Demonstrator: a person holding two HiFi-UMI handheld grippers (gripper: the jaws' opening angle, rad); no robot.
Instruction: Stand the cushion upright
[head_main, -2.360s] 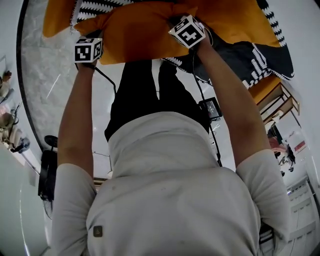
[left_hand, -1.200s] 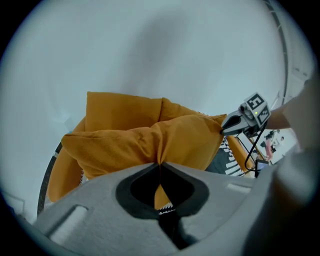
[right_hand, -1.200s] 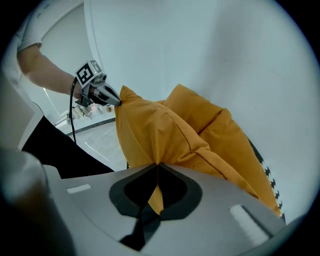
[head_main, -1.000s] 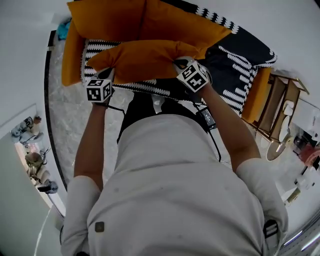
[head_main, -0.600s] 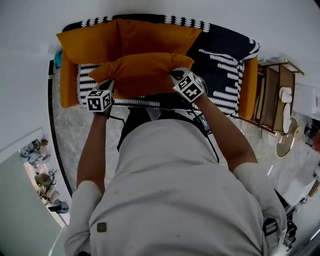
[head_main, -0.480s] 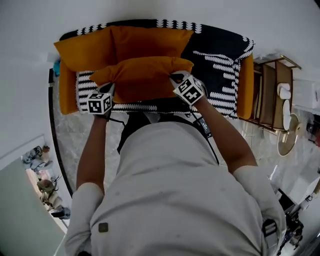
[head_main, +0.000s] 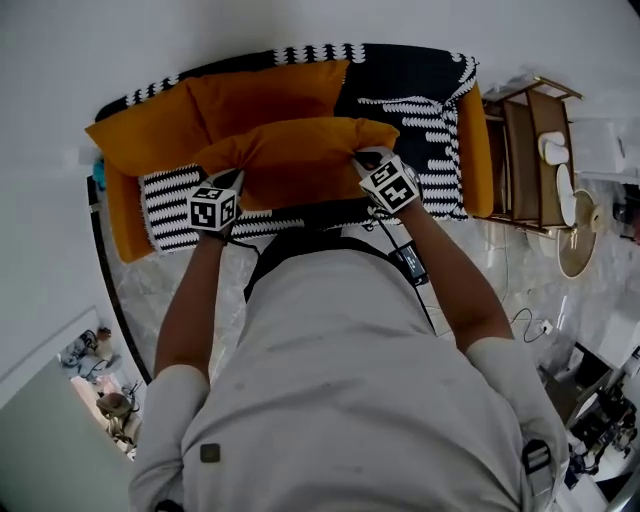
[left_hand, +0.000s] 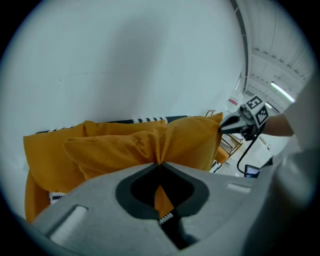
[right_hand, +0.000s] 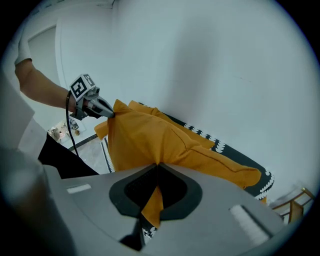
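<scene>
The orange cushion (head_main: 300, 160) hangs between both grippers over the seat of a black-and-white patterned sofa (head_main: 420, 90). My left gripper (head_main: 228, 180) is shut on the cushion's left corner, and my right gripper (head_main: 362, 160) is shut on its right corner. In the left gripper view the fabric (left_hand: 150, 145) bunches into the shut jaws of the left gripper (left_hand: 159, 164), with the right gripper (left_hand: 235, 125) across from it. In the right gripper view the cushion (right_hand: 145, 140) runs from the right gripper (right_hand: 158, 165) to the left gripper (right_hand: 100, 107).
Two more orange cushions (head_main: 200, 110) lean against the sofa's back, just beyond the held one. A wooden shelf unit (head_main: 520, 130) stands to the right of the sofa. A white wall rises behind it and marble floor (head_main: 200, 300) lies in front.
Both grippers have carried the cushion sideways and slightly up over the sofa seat, still gripping its corners. The head view has swung, so the sofa now sits tilted the other way.
</scene>
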